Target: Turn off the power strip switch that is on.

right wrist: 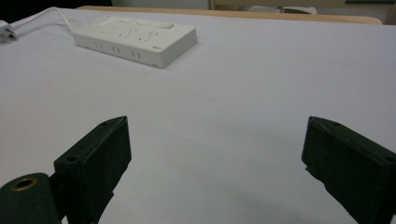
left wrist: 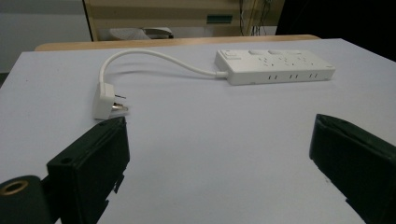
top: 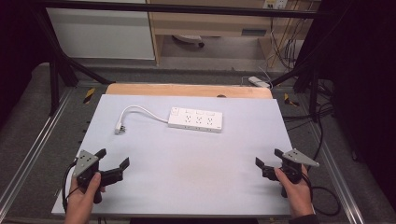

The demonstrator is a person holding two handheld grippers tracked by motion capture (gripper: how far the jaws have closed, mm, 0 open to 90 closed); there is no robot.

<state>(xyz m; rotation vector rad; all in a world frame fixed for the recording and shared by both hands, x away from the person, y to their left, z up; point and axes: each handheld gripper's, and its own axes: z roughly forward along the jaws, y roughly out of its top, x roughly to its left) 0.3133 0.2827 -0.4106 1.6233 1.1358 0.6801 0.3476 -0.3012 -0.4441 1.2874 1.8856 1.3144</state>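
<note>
I have the left gripper (top: 112, 157) low over the near left part of the white table sheet (top: 187, 154), jaws spread wide with nothing between them. From its own camera the spread jaws frame bare sheet, and the plug (left wrist: 106, 100) lies just ahead of my left-hand jaw, prongs pointing toward the gap. The white cable (left wrist: 154, 58) curves up from the plug and runs off to the power strip (left wrist: 273, 67), which sits farther ahead and to the right of this tool.

The right gripper (top: 269, 158) hovers over the near right part of the sheet, also with its jaws wide apart and holding nothing. Seen along those jaws, the power strip (right wrist: 135, 39) lies well ahead and off to the left, lying flat. At the far left edge of that view I make out what is probably the plug (right wrist: 4, 31), though it is cut off and too small to be sure.

Both hands grip the tool handles from below, well apart from each other.
</note>
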